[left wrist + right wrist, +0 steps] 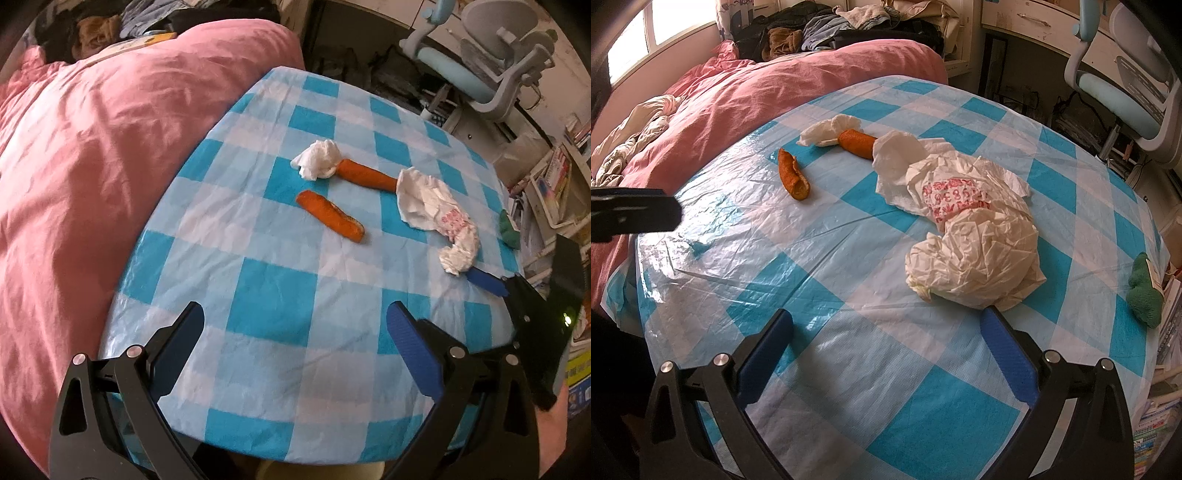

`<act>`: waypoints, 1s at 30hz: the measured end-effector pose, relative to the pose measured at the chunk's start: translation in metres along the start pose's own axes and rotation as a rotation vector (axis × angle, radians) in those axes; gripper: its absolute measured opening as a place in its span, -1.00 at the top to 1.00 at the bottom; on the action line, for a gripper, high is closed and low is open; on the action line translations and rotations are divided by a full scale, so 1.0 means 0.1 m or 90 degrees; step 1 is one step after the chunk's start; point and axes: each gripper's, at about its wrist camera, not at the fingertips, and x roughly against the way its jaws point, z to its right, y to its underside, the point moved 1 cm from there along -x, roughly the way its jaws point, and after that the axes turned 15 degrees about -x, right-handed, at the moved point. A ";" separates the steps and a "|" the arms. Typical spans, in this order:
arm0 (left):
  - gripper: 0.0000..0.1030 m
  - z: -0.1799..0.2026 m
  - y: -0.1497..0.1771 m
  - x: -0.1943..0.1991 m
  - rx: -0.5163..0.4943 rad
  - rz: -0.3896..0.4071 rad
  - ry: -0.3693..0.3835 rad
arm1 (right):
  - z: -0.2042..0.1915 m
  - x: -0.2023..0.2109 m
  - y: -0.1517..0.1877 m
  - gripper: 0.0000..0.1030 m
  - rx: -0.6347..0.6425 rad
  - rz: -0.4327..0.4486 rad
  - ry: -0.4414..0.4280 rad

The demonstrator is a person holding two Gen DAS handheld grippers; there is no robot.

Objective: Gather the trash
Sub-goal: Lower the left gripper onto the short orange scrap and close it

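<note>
My right gripper (886,350) is wide open and empty, its right finger touching the bag (971,254) mid-table; I'd center over a crumpled fold before closing. My left gripper (295,350) gapes empty too. Only the right view shows the green thing (1145,295), possibly cloth, clearly.

The tablecloth (849,369) is checked in bright blue, pale blue and white. On it lie 2 orange peel pieces (792,175) (857,143), a plain white tissue (827,129) and a white plastic bag (971,240) with red print (characters unreadable). Near the cloth's right edge sits a green knitted item (1145,291). A pink quilt (746,88) lies beyond the left edge.
</note>
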 end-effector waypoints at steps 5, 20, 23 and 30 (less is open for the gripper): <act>-0.85 -0.04 -0.15 -0.13 0.012 0.003 -0.016 | 0.00 0.00 0.00 -0.88 0.001 0.000 0.001; -0.68 0.22 -0.62 -0.57 -0.021 0.009 -0.098 | 0.41 0.32 -0.10 -0.87 -0.125 0.029 0.030; -0.18 0.21 -0.61 -0.64 -0.025 0.004 -0.094 | 0.45 0.33 -0.15 -0.87 -0.154 0.045 0.031; 0.68 0.20 -0.59 -0.60 -0.012 0.003 -0.003 | 0.29 0.26 -0.27 -0.87 -0.104 0.068 0.054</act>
